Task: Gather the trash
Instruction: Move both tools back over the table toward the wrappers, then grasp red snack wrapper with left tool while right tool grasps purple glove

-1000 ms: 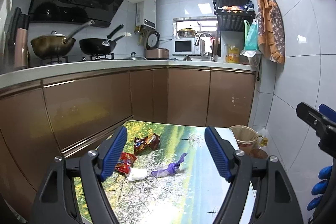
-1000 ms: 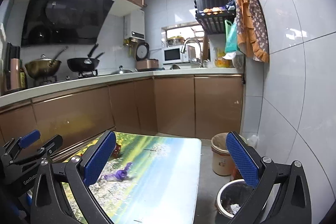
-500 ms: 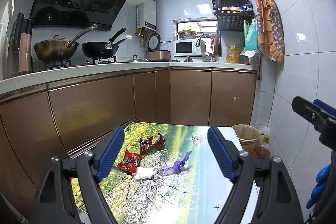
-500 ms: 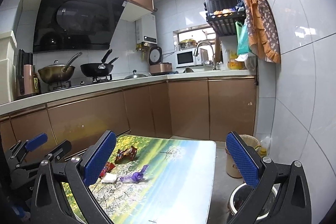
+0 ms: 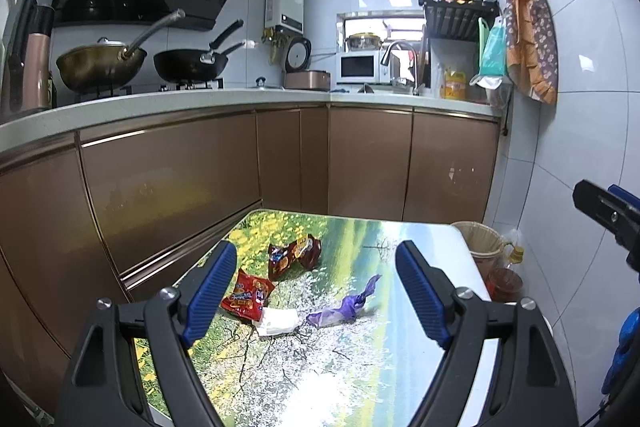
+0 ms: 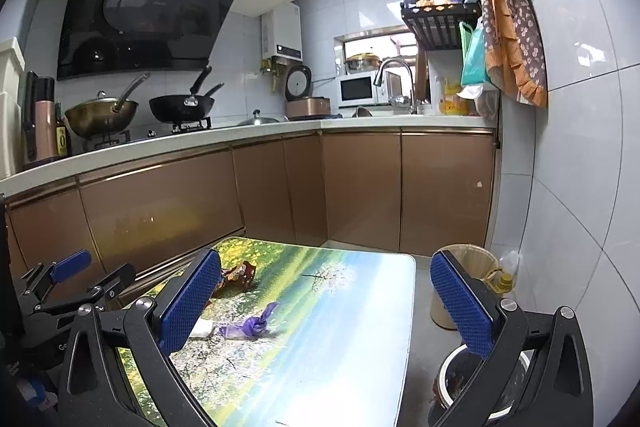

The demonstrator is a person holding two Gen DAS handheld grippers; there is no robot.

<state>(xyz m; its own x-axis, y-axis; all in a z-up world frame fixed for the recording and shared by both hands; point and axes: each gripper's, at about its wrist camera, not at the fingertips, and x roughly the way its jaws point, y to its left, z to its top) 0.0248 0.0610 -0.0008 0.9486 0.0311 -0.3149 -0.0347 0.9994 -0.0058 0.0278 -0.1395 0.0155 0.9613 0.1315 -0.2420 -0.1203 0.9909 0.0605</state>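
Observation:
Trash lies on a small table with a landscape print (image 5: 360, 355): a red snack bag (image 5: 247, 294), a dark red snack bag (image 5: 295, 255), a white crumpled paper (image 5: 279, 319) and a purple wrapper (image 5: 345, 306). My left gripper (image 5: 316, 291) is open and empty, above the table's near part, with the trash between and beyond its fingers. My right gripper (image 6: 326, 303) is open and empty, over the table's right side. The purple wrapper (image 6: 250, 325) and dark red bag (image 6: 238, 273) show there too. A round bin (image 6: 480, 383) sits on the floor to the right.
A tan wicker basket (image 6: 468, 267) and bottles stand on the floor by the tiled right wall. Brown cabinets (image 5: 200, 187) run behind and left of the table. Pans (image 5: 100, 65) sit on the stove above.
Both views have risen and pulled back slightly; more of the table and trash shows now. Both grippers stay open and empty.

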